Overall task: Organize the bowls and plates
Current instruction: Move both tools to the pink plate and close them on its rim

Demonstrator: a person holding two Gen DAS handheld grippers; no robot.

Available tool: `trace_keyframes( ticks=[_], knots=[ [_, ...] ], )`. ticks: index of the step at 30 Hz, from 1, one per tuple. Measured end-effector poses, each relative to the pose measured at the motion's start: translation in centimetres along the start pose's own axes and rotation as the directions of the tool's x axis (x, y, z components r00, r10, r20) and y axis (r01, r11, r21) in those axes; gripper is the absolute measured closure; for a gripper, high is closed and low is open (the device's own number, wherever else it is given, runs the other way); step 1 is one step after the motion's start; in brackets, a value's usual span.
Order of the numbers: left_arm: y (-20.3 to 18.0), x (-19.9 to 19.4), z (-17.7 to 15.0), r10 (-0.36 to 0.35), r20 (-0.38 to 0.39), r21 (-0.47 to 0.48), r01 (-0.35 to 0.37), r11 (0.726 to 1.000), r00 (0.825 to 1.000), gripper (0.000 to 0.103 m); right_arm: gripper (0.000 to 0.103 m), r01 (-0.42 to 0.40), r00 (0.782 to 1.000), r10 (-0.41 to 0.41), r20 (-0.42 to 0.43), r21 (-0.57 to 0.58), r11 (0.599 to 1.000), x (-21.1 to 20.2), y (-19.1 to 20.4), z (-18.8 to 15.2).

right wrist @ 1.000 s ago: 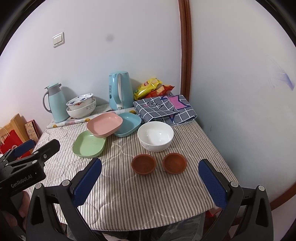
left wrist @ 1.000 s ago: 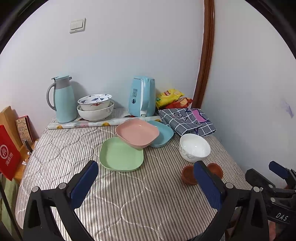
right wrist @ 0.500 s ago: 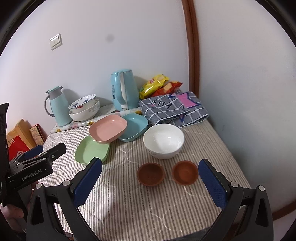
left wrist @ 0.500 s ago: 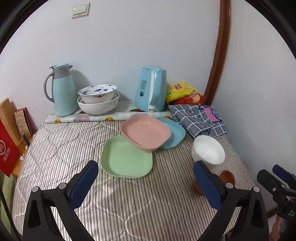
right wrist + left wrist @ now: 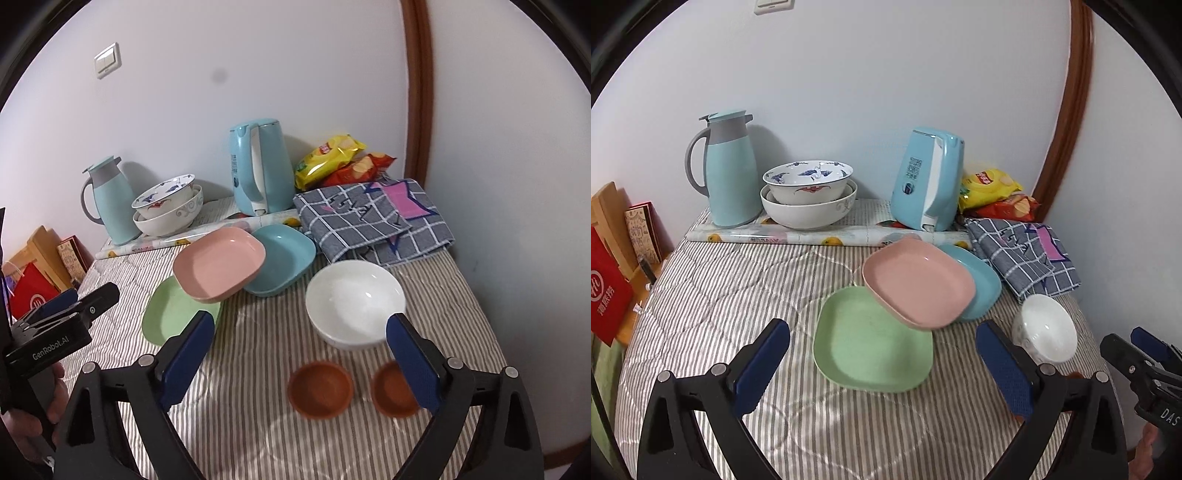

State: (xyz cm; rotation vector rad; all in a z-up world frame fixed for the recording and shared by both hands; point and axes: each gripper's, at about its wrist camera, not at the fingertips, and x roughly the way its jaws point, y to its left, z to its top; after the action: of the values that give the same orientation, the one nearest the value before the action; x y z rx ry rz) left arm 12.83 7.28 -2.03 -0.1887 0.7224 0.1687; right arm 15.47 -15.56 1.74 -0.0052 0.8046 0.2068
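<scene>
Striped, quilted cloth over the bench (image 5: 240,369); smooth rounded-square plates overlapping mid-bench — pink plate (image 5: 219,262) tilted across green plate (image 5: 166,314) and blue plate (image 5: 282,258). Glossy round white bowl (image 5: 352,299) just behind two small brown dishes (image 5: 319,387), apart. Left gripper (image 5: 882,369) fingers spread, empty, above green plate; right gripper (image 5: 299,365) fingers just narrowing, wide, empty, over the dishes — kettle (image 5: 258,166), flask (image 5: 109,201) behind.

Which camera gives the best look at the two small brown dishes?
The right wrist view. Both brown dishes sit side by side on the striped cloth below the white bowl, one partly behind a finger. In the left wrist view the gripper finger hides them almost entirely.
</scene>
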Motion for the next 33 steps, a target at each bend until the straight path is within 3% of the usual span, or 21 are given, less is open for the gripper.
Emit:
trace_keyframes(
  ticks=[11, 17, 24, 28, 31, 33],
  knots=[
    [0.9, 4.5, 2.7, 0.017, -0.017, -0.001, -0.017, 1.0, 1.0, 0.001, 0.025, 0.0, 0.999, -0.002, -0.036, -0.04, 0.999, 4.2, 1.3, 2.9],
    [1.0, 7.3, 3.3, 0.013, -0.054, 0.011, -0.012, 1.0, 0.998, 0.006, 0.036, -0.005, 0.998, 0.002, -0.061, -0.057, 0.998, 6.8, 1.7, 3.8],
    [2.8, 10.2, 4.3, 0.017, -0.073, -0.05, -0.021, 0.999, 0.997, 0.01, 0.044, -0.022, 0.996, 0.015, -0.091, -0.078, 0.997, 10.3, 2.8, 4.9],
    [3.5, 12.2, 4.6, 0.043, -0.107, -0.053, -0.049, 0.997, 0.993, 0.011, 0.055, -0.035, 0.994, 0.024, -0.107, -0.097, 0.995, 12.4, 3.6, 5.5],
    [3.8, 13.8, 4.6, 0.009, -0.15, -0.058, -0.017, 0.998, 0.989, 0.028, 0.06, -0.041, 0.992, 0.029, -0.124, -0.098, 0.994, 14.0, 3.9, 5.8],
    [3.7, 14.4, 4.6, 0.008, -0.154, -0.056, -0.017, 0.998, 0.988, 0.029, 0.062, -0.052, 0.99, 0.039, -0.137, -0.094, 0.994, 15.1, 4.2, 5.8]
  ],
)
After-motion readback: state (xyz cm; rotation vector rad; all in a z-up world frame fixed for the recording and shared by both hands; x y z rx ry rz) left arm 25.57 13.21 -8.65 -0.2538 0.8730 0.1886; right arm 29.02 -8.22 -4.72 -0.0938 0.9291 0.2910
